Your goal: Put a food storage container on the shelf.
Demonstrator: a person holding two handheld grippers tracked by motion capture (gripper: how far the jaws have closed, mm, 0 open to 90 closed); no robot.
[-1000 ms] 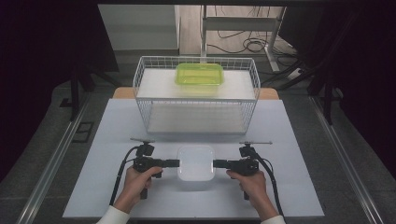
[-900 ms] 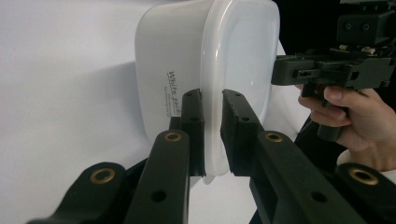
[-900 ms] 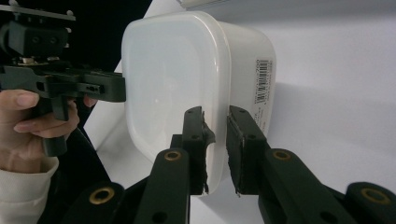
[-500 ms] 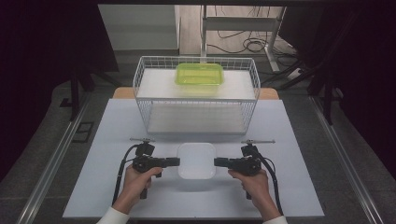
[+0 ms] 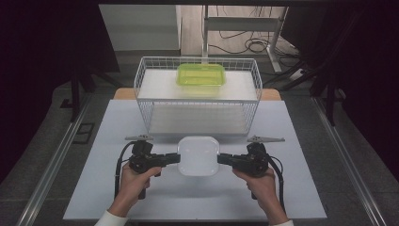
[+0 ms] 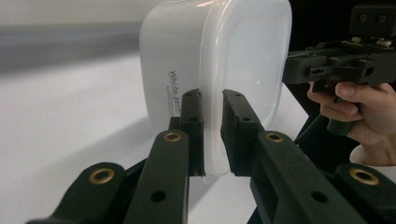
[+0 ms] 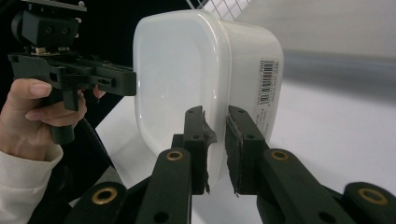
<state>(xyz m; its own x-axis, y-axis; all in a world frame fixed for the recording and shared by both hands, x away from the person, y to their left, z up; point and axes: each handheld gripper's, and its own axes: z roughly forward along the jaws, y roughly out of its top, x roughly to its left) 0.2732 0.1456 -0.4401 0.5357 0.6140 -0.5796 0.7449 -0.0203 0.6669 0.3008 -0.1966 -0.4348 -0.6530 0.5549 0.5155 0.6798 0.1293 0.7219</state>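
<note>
A white lidded plastic container (image 5: 198, 155) hangs a little above the pale table (image 5: 103, 141), held from both sides. My left gripper (image 5: 175, 159) is shut on the rim at its left edge; its two black jaws pinch the lid's lip (image 6: 212, 135). My right gripper (image 5: 222, 160) is shut on the rim at the opposite edge, jaws clamped on the lip (image 7: 215, 140). The container (image 6: 210, 60) bears small print on its side, and a barcode label (image 7: 265, 77) on the other side.
A white wire basket (image 5: 197, 101) stands just beyond the container, with a green lidded box (image 5: 201, 75) resting on its upper shelf. Table edges lie near on both sides; dark floor, cables and metal legs lie behind.
Both grippers have risen together with the white container, which now looks larger and stands clear of the table. The grips have not changed.
</note>
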